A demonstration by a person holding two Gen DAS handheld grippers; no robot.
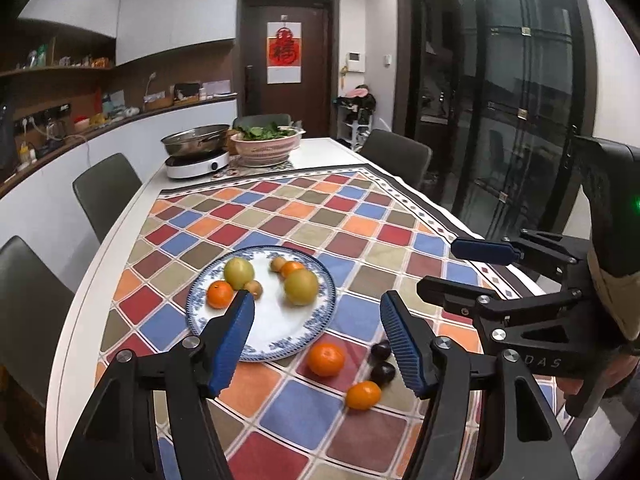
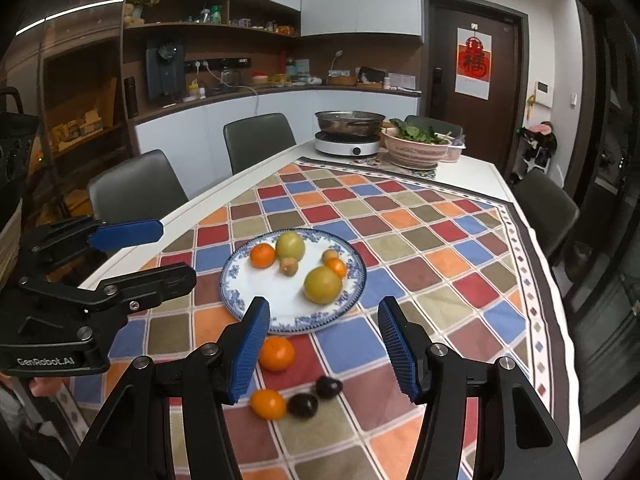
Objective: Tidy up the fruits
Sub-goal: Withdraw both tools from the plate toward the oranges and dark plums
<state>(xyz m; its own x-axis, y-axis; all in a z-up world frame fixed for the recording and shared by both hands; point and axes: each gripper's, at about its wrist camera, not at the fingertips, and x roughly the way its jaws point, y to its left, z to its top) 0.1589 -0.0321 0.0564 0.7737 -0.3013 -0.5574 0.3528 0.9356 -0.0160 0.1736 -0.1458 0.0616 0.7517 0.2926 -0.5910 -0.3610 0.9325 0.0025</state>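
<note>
A blue-and-white plate [image 1: 276,332] [image 2: 280,308] sits on the checkered tablecloth and holds two yellow-green fruits [image 1: 301,286], two oranges and two small brown fruits. In front of the plate lie two loose oranges [image 1: 326,359] [image 2: 276,353] [image 1: 363,395] and two dark plums [image 1: 382,372] [image 2: 303,405]. My left gripper [image 1: 320,340] is open and empty, above the plate's near edge and the loose fruit. My right gripper [image 2: 322,350] is open and empty, above the loose fruit. Each gripper also shows in the other's view, at the right [image 1: 472,264] and at the left [image 2: 160,252].
At the table's far end stand an induction cooker with a steel pan [image 1: 198,152] [image 2: 348,132] and a pink basket of greens [image 1: 266,146] [image 2: 418,146]. Grey chairs [image 1: 106,192] [image 2: 256,140] line both sides. The white table edge [image 1: 100,256] runs along the left.
</note>
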